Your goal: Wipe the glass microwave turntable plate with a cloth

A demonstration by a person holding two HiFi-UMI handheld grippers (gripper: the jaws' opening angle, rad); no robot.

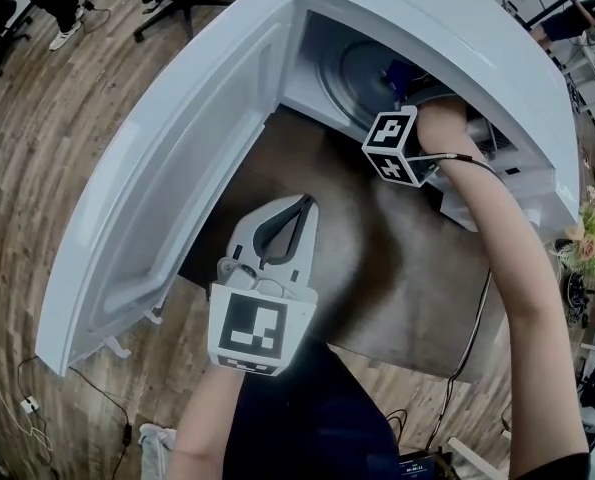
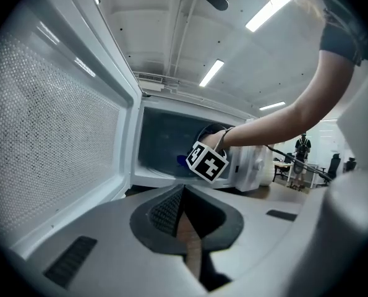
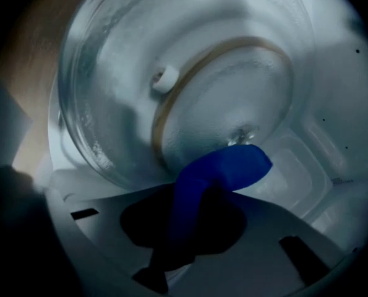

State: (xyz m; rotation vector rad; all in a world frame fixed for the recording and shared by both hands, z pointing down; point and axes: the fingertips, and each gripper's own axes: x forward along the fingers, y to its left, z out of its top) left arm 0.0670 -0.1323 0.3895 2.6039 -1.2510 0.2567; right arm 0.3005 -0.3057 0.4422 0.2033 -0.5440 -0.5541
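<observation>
**Head view.** A white microwave oven [image 1: 457,38] is being shown standing on a dark wooden table [image 1: 377,268], with its white door [image 1: 167,178] swung fully open. The round glass turntable plate [image 1: 362,78] is lying inside the cavity. The right gripper [image 1: 399,93] is being held well inside the cavity, over the plate. The left gripper [image 1: 295,208] is being held outside, above the table and in front of the opening.

**Left gripper view.** The left gripper [image 2: 184,193] is being kept with its jaws together. Only a thin slit is showing between them and nothing is being held. It is being pointed toward the open cavity.

**Right gripper view.** The right gripper [image 3: 187,218] is being kept clamped on a rolled blue cloth [image 3: 224,169]. The free end of the cloth is being laid against the plate [image 3: 190,73], close to its middle. The plate is seated on its roller ring.

**Assessment.** The wiping step is judged to be under way. Pressure needs to be kept on the cloth while it is swept outward to the rim. The plate may turn or lift under the stroke.
</observation>
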